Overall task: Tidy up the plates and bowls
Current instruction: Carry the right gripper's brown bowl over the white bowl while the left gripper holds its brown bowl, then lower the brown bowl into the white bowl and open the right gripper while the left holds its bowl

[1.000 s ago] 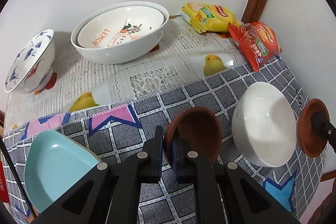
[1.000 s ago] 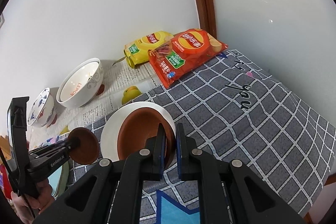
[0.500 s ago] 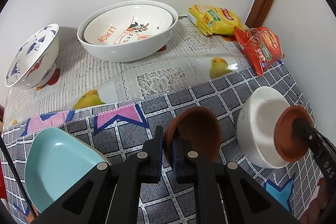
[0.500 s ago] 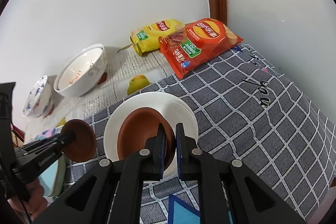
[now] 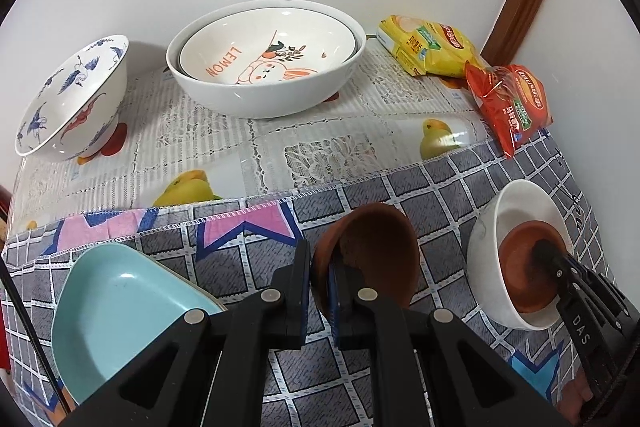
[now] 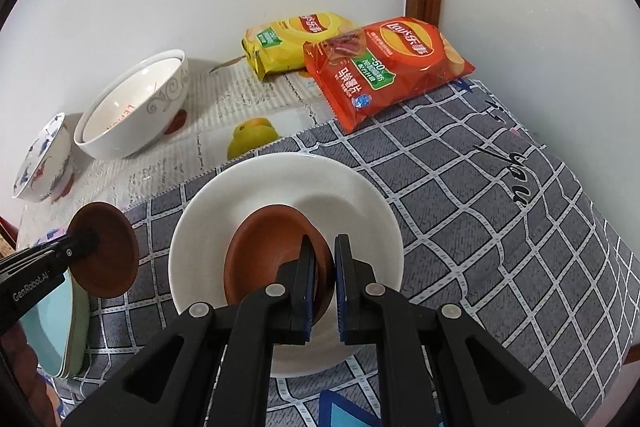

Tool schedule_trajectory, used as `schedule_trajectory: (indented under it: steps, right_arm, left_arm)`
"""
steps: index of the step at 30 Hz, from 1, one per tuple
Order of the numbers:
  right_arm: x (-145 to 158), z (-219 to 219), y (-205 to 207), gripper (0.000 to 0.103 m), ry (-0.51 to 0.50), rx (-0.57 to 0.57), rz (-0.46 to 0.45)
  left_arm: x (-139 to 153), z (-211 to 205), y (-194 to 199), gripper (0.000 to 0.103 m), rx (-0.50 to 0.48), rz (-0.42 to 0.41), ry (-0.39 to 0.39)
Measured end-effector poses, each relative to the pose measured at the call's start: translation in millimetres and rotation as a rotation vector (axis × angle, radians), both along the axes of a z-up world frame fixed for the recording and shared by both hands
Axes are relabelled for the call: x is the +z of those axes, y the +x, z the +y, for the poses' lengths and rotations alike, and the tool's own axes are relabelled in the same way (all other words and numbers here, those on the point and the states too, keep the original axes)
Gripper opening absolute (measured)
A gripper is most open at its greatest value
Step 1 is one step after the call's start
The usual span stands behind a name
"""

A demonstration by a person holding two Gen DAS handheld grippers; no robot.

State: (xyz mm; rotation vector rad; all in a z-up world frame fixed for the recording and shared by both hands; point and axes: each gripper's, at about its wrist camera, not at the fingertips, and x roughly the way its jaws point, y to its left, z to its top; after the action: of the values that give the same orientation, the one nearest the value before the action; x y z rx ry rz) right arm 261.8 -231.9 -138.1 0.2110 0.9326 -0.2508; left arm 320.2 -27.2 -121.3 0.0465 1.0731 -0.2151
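My left gripper (image 5: pixel 318 263) is shut on the rim of a small brown clay bowl (image 5: pixel 380 251) and holds it above the grey checked cloth. It also shows in the right wrist view (image 6: pixel 108 251). My right gripper (image 6: pixel 325 259) is shut on the rim of a second brown clay bowl (image 6: pixel 272 255), which sits down inside the white bowl (image 6: pixel 352 195). In the left wrist view that brown bowl (image 5: pixel 524 267) lies inside the white bowl (image 5: pixel 486 251) at the right.
A large white bowl (image 5: pixel 264 99) with a LEMON bowl (image 5: pixel 268 47) nested inside stands at the back. A blue-crane bowl (image 5: pixel 68 95) is at back left. Light blue plates (image 5: pixel 116 307) lie front left. Yellow (image 5: pixel 428 43) and red (image 5: pixel 512 103) chip bags lie back right.
My right gripper has lowered its brown bowl down into the white bowl. My left gripper with its brown bowl has stayed almost still.
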Motion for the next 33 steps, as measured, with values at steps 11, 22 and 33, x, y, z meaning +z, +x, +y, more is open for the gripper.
schedule_trajectory:
  steps: [11,22,33]
  right_arm:
    - [-6,0,4,0.009,-0.025,0.000,0.029]
    - [-8,0,8,0.009,-0.046,0.011,0.048]
    - [-14,2,16,0.009,-0.106,0.004,0.087]
  left_arm:
    - [0,-4,-1,0.008,-0.012,-0.002,0.006]
    - [0,-4,-2,0.009,-0.012,-0.002,0.006]
    - [0,-3,-2,0.009,-0.014,-0.001,0.005]
